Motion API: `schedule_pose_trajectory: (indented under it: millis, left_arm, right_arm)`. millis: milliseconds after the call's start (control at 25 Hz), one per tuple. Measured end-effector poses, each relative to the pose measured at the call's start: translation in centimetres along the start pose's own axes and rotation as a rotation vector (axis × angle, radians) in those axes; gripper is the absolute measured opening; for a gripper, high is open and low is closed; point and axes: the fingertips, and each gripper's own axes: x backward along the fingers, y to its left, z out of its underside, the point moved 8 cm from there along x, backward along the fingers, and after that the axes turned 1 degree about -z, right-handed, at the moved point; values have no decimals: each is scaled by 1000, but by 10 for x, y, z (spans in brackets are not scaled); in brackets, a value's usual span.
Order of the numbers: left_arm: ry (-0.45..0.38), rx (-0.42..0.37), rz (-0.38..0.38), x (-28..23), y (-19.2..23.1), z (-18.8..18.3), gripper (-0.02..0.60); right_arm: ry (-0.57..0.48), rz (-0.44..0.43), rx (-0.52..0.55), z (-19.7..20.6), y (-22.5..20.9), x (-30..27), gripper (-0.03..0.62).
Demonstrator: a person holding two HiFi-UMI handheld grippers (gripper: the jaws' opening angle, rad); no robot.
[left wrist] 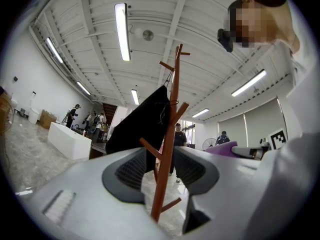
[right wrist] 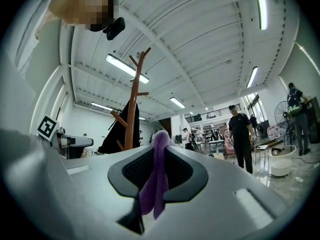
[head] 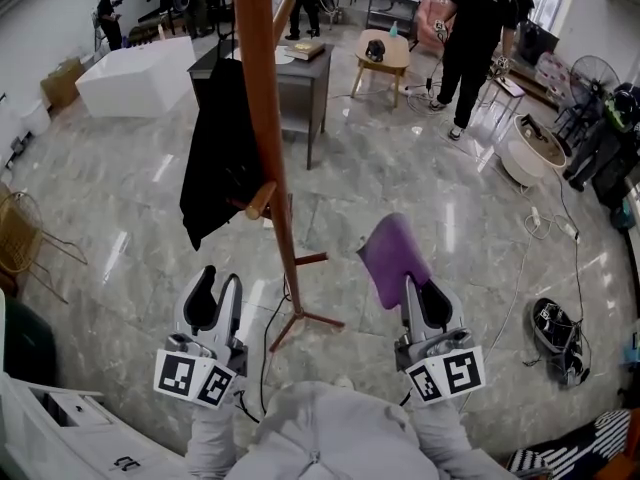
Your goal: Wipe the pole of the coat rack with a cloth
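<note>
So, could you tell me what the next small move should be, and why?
Probably swing the right tool left until the purple cloth touches the reddish-brown wooden coat rack pole: the cloth is clamped in its jaws but sits clear of the pole, and the left tool is open and empty.

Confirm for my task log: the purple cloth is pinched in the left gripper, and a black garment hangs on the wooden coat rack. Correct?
Not quite. The purple cloth is pinched in the right gripper, not the left gripper; the right gripper view shows it clamped there. The black garment does hang on the wooden coat rack.
</note>
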Motion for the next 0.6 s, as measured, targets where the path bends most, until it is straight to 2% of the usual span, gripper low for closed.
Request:
schedule_pose_trajectory:
  millis: [600]
  left_arm:
    - [1, 5, 0, 5, 3, 2, 177]
  right_arm:
    - [4, 1, 19, 1, 7, 2, 55]
